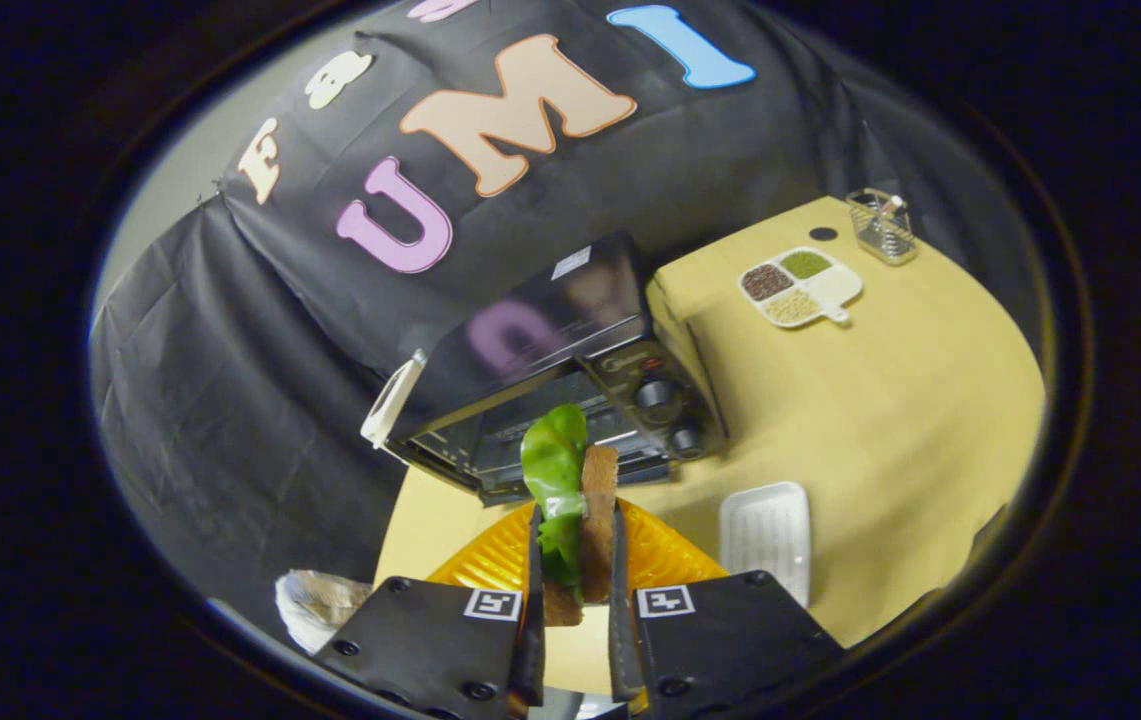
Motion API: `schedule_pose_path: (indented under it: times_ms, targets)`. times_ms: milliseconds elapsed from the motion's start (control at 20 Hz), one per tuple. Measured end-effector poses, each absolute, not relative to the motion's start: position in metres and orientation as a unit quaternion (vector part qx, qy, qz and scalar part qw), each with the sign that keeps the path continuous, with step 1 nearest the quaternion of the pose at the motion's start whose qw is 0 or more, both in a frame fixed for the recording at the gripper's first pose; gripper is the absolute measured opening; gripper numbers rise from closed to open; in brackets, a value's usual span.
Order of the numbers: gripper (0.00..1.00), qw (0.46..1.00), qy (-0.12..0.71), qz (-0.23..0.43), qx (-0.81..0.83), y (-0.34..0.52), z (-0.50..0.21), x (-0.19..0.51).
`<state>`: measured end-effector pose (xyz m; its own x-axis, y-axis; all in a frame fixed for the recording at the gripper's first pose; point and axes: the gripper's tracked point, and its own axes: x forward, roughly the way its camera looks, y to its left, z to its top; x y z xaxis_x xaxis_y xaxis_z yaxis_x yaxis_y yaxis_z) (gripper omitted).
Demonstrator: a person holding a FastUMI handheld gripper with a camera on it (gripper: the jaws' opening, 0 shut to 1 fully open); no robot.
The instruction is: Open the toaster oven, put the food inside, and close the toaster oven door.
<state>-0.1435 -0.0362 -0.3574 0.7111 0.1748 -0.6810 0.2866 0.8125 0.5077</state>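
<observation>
1. Yellow table in booth; toaster oven sits ahead, door looks open.
2. Gripper pinches sandwich, bread plus lettuce, above orange plate.
3. Advice: keep the squeeze, go level and straight into the cavity, clear the door edge.

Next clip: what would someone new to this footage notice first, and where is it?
First, the sandwich, lettuce against a brown bread slice, clamped upright between the fingers of the gripper, above an orange tray. Just beyond it sits the black toaster oven on the yellow table, apparently with its door open. Farther off are a divided dish of grains and a white tray.
</observation>
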Motion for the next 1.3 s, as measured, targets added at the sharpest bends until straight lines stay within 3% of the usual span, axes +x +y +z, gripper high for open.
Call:
schedule_pose_path:
  times_ms: [600, 1300]
  targets:
    - [0.27, 0.825, 0.350, -0.066, 0.440, 0.041, -0.413, -0.070]
    - [0.27, 0.801, 0.265, -0.093, 0.529, 0.053, -0.448, -0.006]
